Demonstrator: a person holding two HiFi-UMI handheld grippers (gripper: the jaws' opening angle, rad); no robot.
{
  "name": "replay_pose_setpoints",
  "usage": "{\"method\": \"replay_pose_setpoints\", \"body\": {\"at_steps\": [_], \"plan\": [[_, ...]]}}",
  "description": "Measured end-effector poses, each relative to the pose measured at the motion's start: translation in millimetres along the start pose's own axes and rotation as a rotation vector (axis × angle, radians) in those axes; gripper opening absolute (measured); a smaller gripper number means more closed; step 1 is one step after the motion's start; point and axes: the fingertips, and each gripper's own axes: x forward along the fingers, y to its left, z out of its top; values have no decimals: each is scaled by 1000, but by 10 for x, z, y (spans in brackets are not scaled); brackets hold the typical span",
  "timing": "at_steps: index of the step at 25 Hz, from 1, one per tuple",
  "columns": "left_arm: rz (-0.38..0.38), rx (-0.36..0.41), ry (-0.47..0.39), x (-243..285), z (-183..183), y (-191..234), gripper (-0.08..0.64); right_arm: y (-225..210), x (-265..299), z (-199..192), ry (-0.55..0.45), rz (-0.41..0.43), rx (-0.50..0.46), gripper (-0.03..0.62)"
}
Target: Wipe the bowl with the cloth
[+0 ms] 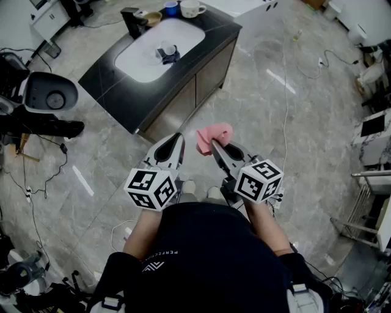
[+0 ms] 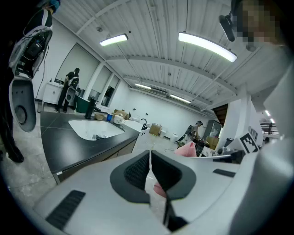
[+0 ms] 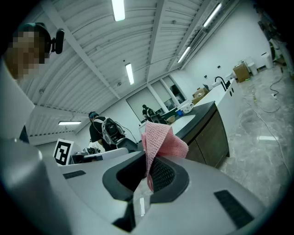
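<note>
Right hand-held gripper (image 1: 214, 145) pinches the pink cloth (image 1: 215, 134), jaws clamped on its fold, fabric fanning up past the tips. Left hand-held gripper (image 1: 178, 137) is pressed together with nothing in it. Both hang well apart from the counter (image 1: 110, 79), where what looks like a tan bowl (image 1: 153, 18) sits at the far end.

The cloth (image 3: 161, 140) is pink fabric with a coarse, waffle-like weave, matt and limp. The left tool (image 1: 178, 137) and the right tool (image 1: 215, 145) both have smooth, matt light-grey plastic shells and black ribbed pads (image 3: 163, 174). The table (image 1: 104, 76) has a dark, smooth, faintly glossy top. The floor (image 1: 293, 122) looks like polished grey stone.
</note>
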Motion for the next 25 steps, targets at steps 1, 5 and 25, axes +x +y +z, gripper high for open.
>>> {"method": "replay_pose_setpoints", "body": {"at_steps": [1, 5, 25], "plan": [[0, -1, 1, -3, -2, 8, 17, 2, 3, -3, 0, -1, -2, 41], [-3, 0, 6, -11, -13, 29, 17, 11, 9, -11, -3, -6, -4, 41], [-50, -6, 59, -96, -42, 572, 17, 158, 468, -62, -5, -53, 32, 41]]}}
